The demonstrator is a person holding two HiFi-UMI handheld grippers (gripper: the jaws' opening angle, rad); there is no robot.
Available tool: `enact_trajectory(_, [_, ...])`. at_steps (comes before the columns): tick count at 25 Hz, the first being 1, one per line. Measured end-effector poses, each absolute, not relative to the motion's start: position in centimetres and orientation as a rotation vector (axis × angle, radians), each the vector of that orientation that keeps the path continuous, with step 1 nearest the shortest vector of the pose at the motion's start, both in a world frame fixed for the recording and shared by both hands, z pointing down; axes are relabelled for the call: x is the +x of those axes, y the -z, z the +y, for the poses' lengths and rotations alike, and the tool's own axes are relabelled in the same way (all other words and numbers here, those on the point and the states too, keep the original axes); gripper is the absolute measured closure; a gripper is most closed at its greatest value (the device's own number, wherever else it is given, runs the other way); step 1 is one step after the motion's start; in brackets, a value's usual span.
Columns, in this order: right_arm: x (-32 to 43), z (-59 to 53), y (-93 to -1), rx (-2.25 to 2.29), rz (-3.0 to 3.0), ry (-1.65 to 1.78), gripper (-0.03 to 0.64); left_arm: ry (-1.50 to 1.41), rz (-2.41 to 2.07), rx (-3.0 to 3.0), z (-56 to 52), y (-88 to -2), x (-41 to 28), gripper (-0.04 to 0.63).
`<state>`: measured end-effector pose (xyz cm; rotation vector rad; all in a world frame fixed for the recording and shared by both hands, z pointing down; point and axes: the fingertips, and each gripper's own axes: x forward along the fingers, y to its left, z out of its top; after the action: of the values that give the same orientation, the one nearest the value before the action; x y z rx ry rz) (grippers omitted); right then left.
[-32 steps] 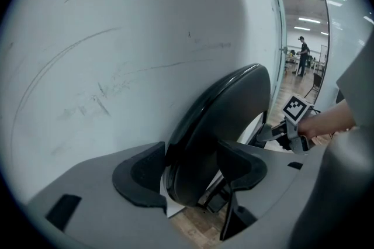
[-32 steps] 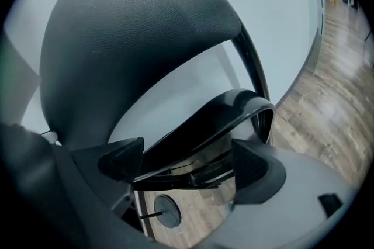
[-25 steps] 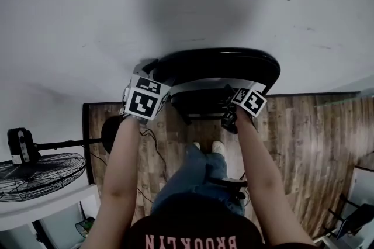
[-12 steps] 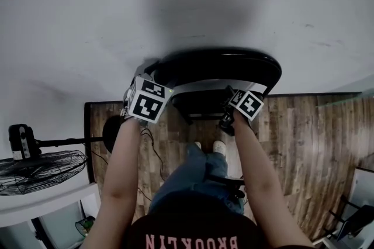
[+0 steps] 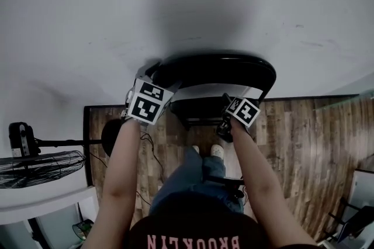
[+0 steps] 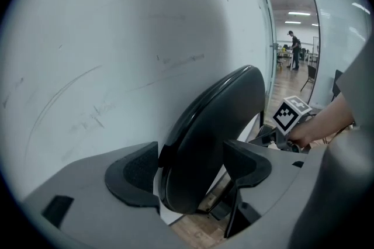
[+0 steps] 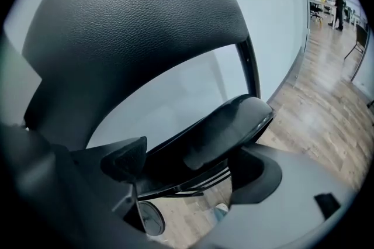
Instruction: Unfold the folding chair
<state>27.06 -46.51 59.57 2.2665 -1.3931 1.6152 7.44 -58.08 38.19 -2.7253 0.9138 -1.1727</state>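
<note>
The chair [image 5: 234, 66] is hard against the wall [image 5: 175, 2] at 12 o'clock, so there's no room behind it. The only free swing is toward 6, where the person's shoes [image 5: 209, 150] sit just short of it. From 2 to 4 o'clock the floor [image 5: 304, 131] is open boards. 8 to 9 o'clock is tighter: a fan [image 5: 35, 169] stands there, its round base [image 5: 109, 135] is near the chair's left side, and a cable [image 5: 153, 151] trails over the boards toward 6. The seat [image 7: 225, 125] is tucked under the overhanging backrest [image 6: 216, 113]. Both forearms [image 5: 120, 172] reach out near parallel, with the tools pitched down and marker cubes [image 5: 146, 103] facing up. The left gripper [image 6: 191, 151] is the higher one, at the backrest's 9 o'clock end. Its jaws have just been opening a little, the backrest rim is between them, and both pads [image 6: 131, 175] look pressed on it. The right gripper [image 7: 191, 151] is lower, at the seat's 3 o'clock front corner. Its jaws are wide apart and the seat edge runs across the gap just past the fingertips, not pinched. Can't tell if a tip touches it.
</note>
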Motion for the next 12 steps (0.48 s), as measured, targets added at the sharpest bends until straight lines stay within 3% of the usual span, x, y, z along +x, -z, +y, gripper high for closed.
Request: enact_trajectory(12, [26.0, -44.0, -59.6, 2.223, -1.415, -1.667, 0.178, 1.211, 0.853, -2.649, -57.9, -37.1, 9.2, 0.278])
